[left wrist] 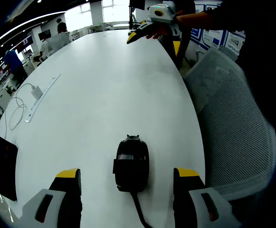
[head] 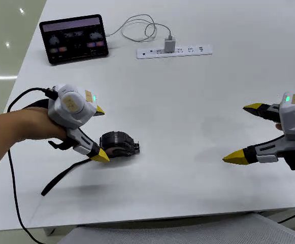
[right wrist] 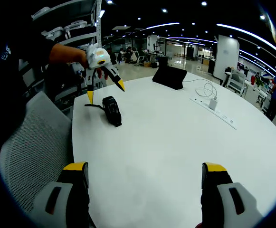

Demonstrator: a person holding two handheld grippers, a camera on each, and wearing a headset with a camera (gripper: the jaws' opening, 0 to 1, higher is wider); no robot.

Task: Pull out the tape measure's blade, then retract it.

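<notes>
Straddling one tape measure point(head: 118, 144), left gripper point(head: 101, 133), jaws wide, right gripper point(head: 238, 133) well apart, jaws wide, one tablet point(head: 74, 38).

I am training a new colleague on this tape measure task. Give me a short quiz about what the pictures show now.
1. True or false: the left gripper is shut on the tape measure.
2. Fill in: the jaws of the right gripper stand ___ over the bare table.
3. The tape measure lies between whose jaws? A. the left gripper B. the right gripper C. nobody's
Key: 1 false, its jaws stand open; 2 open; 3 A.
</notes>
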